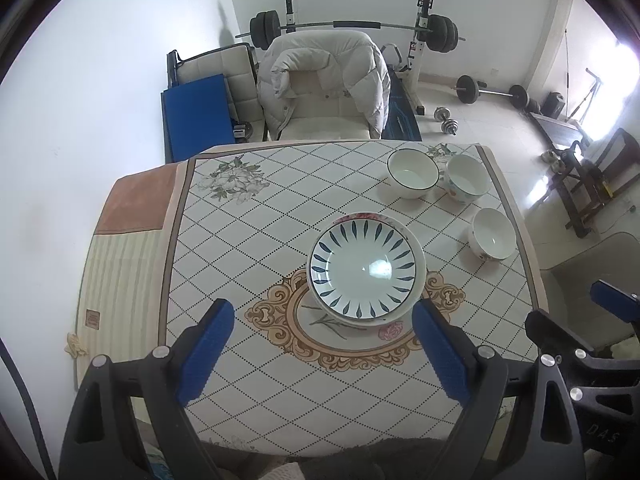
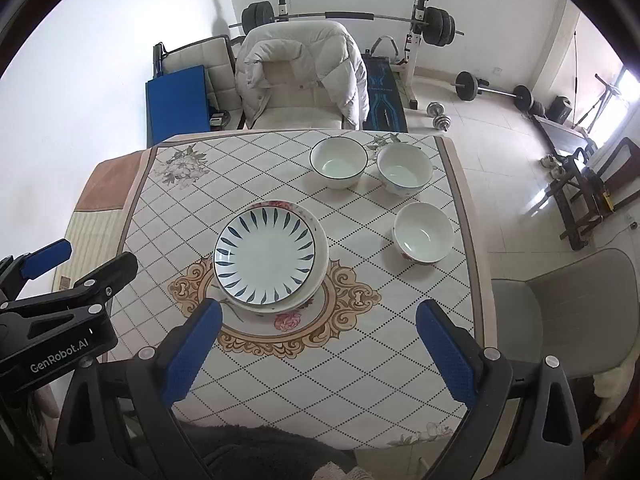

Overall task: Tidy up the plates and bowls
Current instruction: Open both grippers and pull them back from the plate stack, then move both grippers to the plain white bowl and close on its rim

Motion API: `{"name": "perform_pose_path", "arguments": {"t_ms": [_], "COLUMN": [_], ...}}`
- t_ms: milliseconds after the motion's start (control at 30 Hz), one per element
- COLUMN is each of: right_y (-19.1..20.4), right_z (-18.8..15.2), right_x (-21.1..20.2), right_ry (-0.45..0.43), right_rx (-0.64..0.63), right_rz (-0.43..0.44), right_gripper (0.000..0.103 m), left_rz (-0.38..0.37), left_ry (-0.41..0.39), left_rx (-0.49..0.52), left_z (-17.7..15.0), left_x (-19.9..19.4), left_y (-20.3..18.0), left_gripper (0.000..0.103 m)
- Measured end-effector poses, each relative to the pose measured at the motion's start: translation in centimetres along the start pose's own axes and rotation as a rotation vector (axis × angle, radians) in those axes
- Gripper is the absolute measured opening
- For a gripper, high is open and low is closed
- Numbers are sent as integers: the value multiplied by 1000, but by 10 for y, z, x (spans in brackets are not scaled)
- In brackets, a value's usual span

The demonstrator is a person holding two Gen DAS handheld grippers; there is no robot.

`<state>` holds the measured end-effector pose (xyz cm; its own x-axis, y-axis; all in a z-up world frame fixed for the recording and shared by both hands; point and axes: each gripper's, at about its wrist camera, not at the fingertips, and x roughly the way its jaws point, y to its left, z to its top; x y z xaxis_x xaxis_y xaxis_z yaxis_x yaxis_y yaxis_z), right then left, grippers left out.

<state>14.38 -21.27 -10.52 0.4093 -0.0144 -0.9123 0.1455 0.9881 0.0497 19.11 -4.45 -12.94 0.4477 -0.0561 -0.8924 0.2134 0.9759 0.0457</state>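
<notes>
White walls [image 1: 100, 80] close the room, and the pale tiled floor [image 2: 500, 128] shines with daylight from the right. Beyond the far edge of the table [image 2: 280, 360] with its patterned cloth stands a cream chair [image 1: 320, 120] draped with a puffy white coat [image 1: 360, 64]. Behind it a barbell rack [image 2: 420, 20] stands against the wall, with loose weights [image 2: 496, 90] on the floor.

Left gripper [image 1: 322, 318] jaws wide, empty; right gripper [image 2: 320, 320] likewise, both angled downward

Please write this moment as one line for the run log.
plates: blue-leaf plate stacked on floral plate | bowls: three, apart, unstacked | left gripper: open, empty | right gripper: open, empty
</notes>
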Motion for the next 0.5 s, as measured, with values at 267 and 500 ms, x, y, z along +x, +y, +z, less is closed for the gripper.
{"name": "perform_pose_path", "arguments": {"t_ms": [267, 500], "right_y": [5, -12], "right_z": [-17, -27], "right_x": [-23, -23], "right_ry": [-24, -49], "right_rx": [36, 120], "right_rz": [-14, 31], "right_gripper": [100, 103], "left_rz": [-44, -57], "left_ry": [-33, -83], "left_rx": [-3, 10], "left_z": [-15, -9], "left_x": [-13, -5], "left_y": [3, -8], "left_gripper": [100, 100]}}
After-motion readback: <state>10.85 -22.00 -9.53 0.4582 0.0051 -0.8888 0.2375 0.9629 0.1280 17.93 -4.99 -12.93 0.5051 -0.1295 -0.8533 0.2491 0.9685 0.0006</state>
